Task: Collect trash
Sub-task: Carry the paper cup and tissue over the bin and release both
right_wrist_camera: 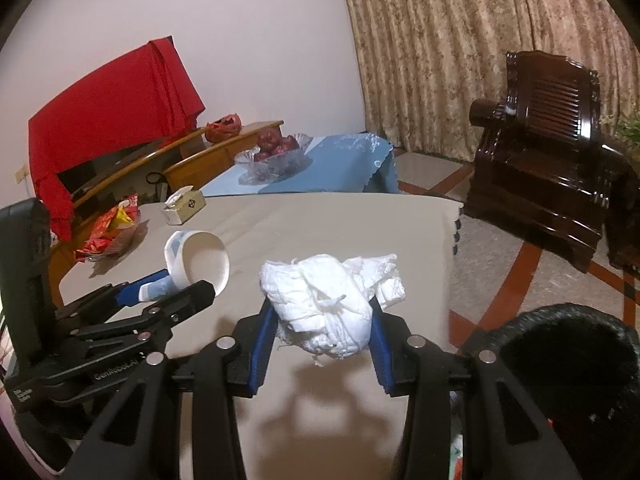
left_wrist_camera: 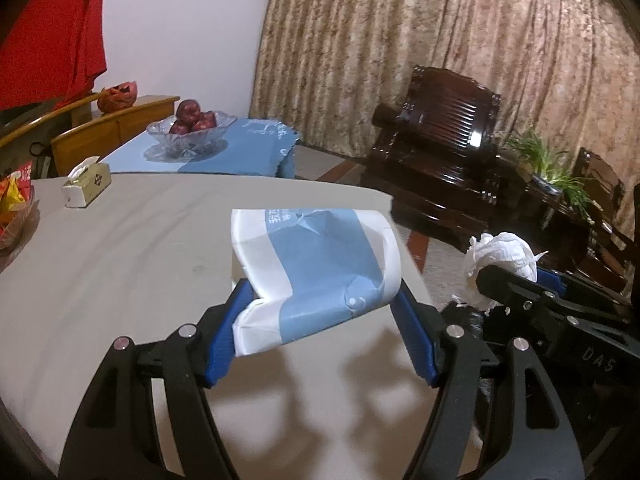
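Trash is in hand on both sides: the left hand-held gripper point(left_wrist_camera: 320, 300) pinches a crushed paper cup point(left_wrist_camera: 316, 272), the right hand-held gripper point(right_wrist_camera: 322, 320) a tissue wad point(right_wrist_camera: 324, 304), both lifted above the worktop point(left_wrist_camera: 120, 248). Next, I judge, comes carrying them to a bin, none clearly visible.

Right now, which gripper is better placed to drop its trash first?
Right, probably. The right gripper holds the crumpled tissue nearest the table edge; the left gripper holds the paper cup farther inboard. No bin is identifiable.
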`<action>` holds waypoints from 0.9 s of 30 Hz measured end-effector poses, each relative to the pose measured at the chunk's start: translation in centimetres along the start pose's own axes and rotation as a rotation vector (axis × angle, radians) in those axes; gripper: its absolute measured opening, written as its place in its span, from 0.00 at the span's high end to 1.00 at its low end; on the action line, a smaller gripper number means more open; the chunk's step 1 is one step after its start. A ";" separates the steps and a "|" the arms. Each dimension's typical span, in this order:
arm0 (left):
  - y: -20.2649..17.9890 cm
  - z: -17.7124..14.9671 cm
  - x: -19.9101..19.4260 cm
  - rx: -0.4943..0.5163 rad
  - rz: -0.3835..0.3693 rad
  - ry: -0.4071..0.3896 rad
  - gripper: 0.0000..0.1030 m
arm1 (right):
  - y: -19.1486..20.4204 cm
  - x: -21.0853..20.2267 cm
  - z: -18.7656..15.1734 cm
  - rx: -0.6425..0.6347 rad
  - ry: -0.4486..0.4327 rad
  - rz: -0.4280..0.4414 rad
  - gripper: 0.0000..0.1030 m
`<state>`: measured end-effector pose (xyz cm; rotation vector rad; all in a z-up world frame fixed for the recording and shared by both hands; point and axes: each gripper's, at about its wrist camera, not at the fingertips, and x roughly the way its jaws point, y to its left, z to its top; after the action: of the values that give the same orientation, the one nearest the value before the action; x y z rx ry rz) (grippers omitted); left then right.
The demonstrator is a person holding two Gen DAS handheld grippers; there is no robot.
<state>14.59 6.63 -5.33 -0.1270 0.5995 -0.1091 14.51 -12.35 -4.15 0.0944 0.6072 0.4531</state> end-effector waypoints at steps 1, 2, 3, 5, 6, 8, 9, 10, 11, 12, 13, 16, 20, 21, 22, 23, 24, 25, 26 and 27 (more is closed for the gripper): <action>-0.5 -0.1 -0.5 0.007 -0.008 -0.002 0.34 | -0.1 -0.9 -0.2 0.001 -0.008 -0.006 0.59; -0.8 -0.2 -0.9 0.013 -0.014 -0.003 0.34 | -0.1 -1.5 -0.4 0.002 -0.013 -0.011 0.59; -1.3 -0.4 -1.3 0.018 -0.022 -0.004 0.34 | -0.2 -2.2 -0.5 0.004 -0.018 -0.017 0.59; -1.9 -0.6 -2.0 0.023 -0.036 -0.001 0.34 | -0.4 -3.5 -0.8 0.009 -0.028 -0.029 0.59; -2.3 -0.8 -2.3 0.025 -0.042 0.000 0.34 | -0.6 -4.2 -1.0 0.011 -0.034 -0.036 0.59; -3.0 -1.2 -2.9 0.030 -0.054 0.000 0.34 | -0.9 -5.4 -1.4 0.016 -0.041 -0.050 0.59; -3.4 -1.3 -3.2 0.034 -0.061 -0.001 0.34 | -1.1 -5.9 -1.6 0.018 -0.044 -0.056 0.59; -3.7 -1.4 -3.4 0.038 -0.065 -0.002 0.34 | -1.4 -6.5 -1.8 0.023 -0.049 -0.065 0.59; -4.2 -1.5 -3.7 0.045 -0.071 -0.004 0.34 | -1.6 -7.0 -2.0 0.026 -0.052 -0.072 0.59; -4.5 -1.6 -3.9 0.050 -0.076 -0.005 0.34 | -1.7 -7.4 -2.1 0.029 -0.055 -0.078 0.59; -4.8 -1.6 -4.1 0.054 -0.082 -0.006 0.34 | -1.9 -7.9 -2.3 0.034 -0.059 -0.086 0.59; -6.1 -1.8 -4.6 0.073 -0.102 -0.013 0.34 | -2.5 -9.3 -2.8 0.043 -0.072 -0.110 0.59; -8.1 -2.2 -5.1 0.099 -0.137 -0.017 0.34 | -3.4 -10.9 -3.3 0.054 -0.085 -0.139 0.59; -8.5 -2.2 -5.1 0.104 -0.143 -0.017 0.34 | -3.8 -11.2 -3.4 0.058 -0.089 -0.147 0.59; -8.9 -2.4 -5.1 0.108 -0.151 -0.016 0.34 | -4.1 -11.7 -3.5 0.063 -0.092 -0.156 0.59; -9.3 -2.4 -5.1 0.111 -0.160 -0.014 0.34 | -4.3 -11.9 -3.6 0.066 -0.094 -0.163 0.59; -9.8 -2.5 -5.0 0.117 -0.172 -0.011 0.34 | -4.6 -12.2 -3.7 0.068 -0.096 -0.170 0.59; -10.3 -2.6 -4.9 0.124 -0.180 -0.010 0.34 | -4.9 -12.6 -3.8 0.072 -0.099 -0.180 0.59; -10.9 -2.8 -4.8 0.132 -0.188 -0.009 0.34 | -5.4 -13.1 -4.0 0.079 -0.101 -0.191 0.59; -11.4 -2.9 -4.7 0.138 -0.196 -0.008 0.34 | -5.8 -13.3 -4.1 0.083 -0.102 -0.197 0.59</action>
<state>8.38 -4.20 -3.41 -0.0517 0.5689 -0.3396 4.76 -23.54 -1.69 0.1343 0.5287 0.2304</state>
